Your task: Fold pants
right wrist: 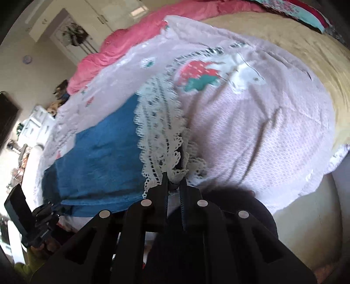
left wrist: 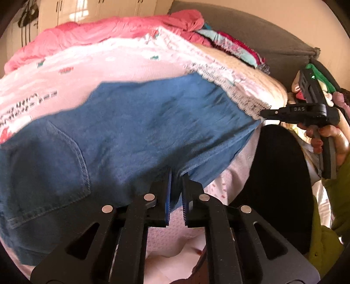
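I am working over a bed (right wrist: 306, 43) with a tan cover, and a pale pink blanket (right wrist: 251, 122) printed with strawberries is spread across it. A bright pink quilt (left wrist: 98, 32) is bunched along the far side, toward twelve o'clock in my left camera. A heap of teal and red clothes (left wrist: 236, 50) sits at about one o'clock, against a grey headboard (left wrist: 251, 24). White cupboards (right wrist: 105, 13) stand in the background.

The pants (left wrist: 135, 122) are blue denim with a white lace hem (right wrist: 161, 122). They lie on the blanket, filling the middle and the nine o'clock side of my left view, with a stitched back pocket (left wrist: 63, 157) showing at eight o'clock.

My left gripper (left wrist: 176, 174) has its jaws pinched narrow on the near edge of the denim, just below the picture's centre. My right gripper (right wrist: 175, 177) is clamped narrow on the lace hem, which bunches up around its tips. From the left camera the right gripper (left wrist: 265, 113) shows at three o'clock, its tips at the lace corner of the pants, with my right hand (left wrist: 334, 139) wrapped round the handle. From the right camera the left gripper's body sits at eight o'clock, at the lower corner of the denim.

A black round shape (left wrist: 282, 185) lies between the bed edge and me; I cannot tell what it is.
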### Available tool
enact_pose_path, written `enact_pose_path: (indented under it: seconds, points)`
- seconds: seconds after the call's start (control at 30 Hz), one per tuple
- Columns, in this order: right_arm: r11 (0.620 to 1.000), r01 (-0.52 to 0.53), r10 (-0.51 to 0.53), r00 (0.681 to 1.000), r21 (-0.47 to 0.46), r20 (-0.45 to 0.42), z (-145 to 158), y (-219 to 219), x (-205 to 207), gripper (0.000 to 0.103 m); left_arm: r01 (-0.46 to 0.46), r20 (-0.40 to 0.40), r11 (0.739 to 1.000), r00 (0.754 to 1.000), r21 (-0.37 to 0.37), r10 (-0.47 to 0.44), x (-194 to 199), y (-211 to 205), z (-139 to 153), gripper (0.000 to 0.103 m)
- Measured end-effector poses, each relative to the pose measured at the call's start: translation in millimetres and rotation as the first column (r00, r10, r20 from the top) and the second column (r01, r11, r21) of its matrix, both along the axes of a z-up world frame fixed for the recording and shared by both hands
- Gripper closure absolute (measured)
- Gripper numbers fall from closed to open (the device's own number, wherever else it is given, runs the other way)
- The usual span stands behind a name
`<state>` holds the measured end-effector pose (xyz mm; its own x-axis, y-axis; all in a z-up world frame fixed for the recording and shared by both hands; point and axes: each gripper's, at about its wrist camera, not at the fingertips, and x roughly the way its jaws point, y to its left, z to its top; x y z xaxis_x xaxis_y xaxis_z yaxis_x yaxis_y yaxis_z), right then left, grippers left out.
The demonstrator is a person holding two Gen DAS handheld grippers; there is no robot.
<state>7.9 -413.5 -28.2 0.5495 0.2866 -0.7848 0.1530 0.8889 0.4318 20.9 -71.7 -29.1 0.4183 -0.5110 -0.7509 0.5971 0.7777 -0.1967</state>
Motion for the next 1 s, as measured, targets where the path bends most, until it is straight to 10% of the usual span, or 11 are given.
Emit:
enact_pose_path:
  seconds: [0.27, 0.37, 0.7, 0.87, 1.0]
  points:
    - [0.989, 0.054, -0.057, 0.998, -0.138, -0.016, 10.2, -5.4, -10.0, 0.071, 0.005, -0.020, 1.000, 1.000, 0.016, -0.005, -1.2, -2.0, -10.1, 0.097]
    - [0.981, 0.066, -0.054, 0.996, -0.181, 0.071, 30.4, -0.7, -16.5, 0.067, 0.009, -0.023, 1.000, 1.000, 0.005, -0.009, -3.7, -0.7, -6.5, 0.082]
    - [0.931, -0.269, 0.285, 0.958, -0.247, 0.028, 16.0, 95.7, 31.3, 0.050, -0.139, 0.034, 0.987, 0.989, -0.083, 0.142, -21.6, 52.4, 38.3, 0.050]
    - [0.904, -0.318, 0.307, 0.948, -0.285, -0.084, -20.7, 100.2, 32.8, 0.048, -0.387, 0.093, 0.921, 0.917, -0.041, 0.389, -21.2, 121.0, 56.2, 0.032]
    - [0.924, -0.300, 0.294, 0.954, -0.239, -0.063, -20.5, 91.8, 27.5, 0.047, -0.582, 0.029, 0.811, 0.811, -0.054, 0.584, -8.0, 178.0, 49.6, 0.023]
